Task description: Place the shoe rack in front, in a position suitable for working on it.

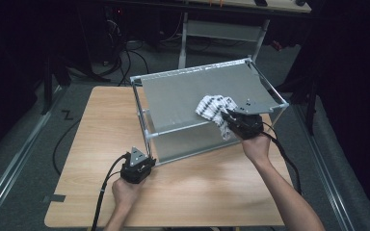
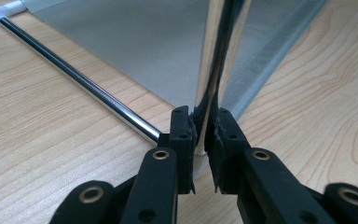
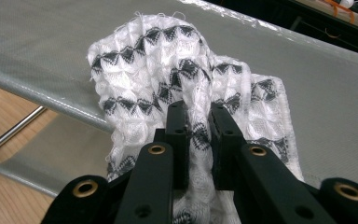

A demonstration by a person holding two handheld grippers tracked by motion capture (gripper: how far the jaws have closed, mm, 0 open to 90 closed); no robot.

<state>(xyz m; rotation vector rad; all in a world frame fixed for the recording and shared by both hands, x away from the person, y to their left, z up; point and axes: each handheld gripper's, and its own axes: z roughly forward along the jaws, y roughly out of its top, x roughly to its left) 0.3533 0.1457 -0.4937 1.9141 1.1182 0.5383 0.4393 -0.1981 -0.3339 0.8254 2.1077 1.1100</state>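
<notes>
Black jaws of the left gripper (image 2: 204,135) were pinched on the chrome corner post (image 2: 216,70) of the rack (image 1: 147,130), steadying it on the wooden table (image 1: 96,144). Farther off, the right gripper (image 3: 197,123) was clamped on a fold of the white-and-black patterned cloth (image 3: 177,84), which lay bunched just ahead of its jaws on the grey mesh shelf (image 3: 51,46), with part hanging over the front edge below them. Judged advice: keep the post held firmly, and sweep the cloth flat across the mesh without snagging.

Dim, dark surroundings; glare on chrome, blurred foreground
</notes>
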